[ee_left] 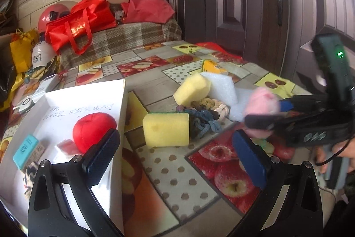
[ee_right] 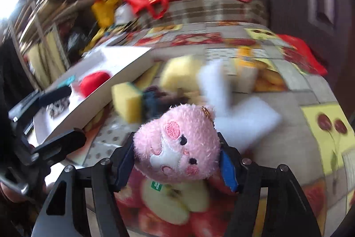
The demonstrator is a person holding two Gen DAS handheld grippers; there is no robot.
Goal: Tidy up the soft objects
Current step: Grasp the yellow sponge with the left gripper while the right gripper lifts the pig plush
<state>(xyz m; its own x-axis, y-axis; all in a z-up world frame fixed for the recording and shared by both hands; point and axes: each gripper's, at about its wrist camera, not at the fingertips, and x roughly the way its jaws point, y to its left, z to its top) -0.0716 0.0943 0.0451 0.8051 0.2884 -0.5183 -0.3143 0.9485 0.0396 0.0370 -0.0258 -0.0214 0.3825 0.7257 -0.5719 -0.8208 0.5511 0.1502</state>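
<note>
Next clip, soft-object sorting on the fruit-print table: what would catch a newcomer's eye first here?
The pink plush toy dominates the right wrist view, clamped between the right gripper's blue pads above the fruit-print tablecloth. Next comes the red stuffed ball lying inside the white box at the left. Between them sits a heap of yellow sponges, white foam and a braided rope toy, with the left gripper open and empty in front.
</note>
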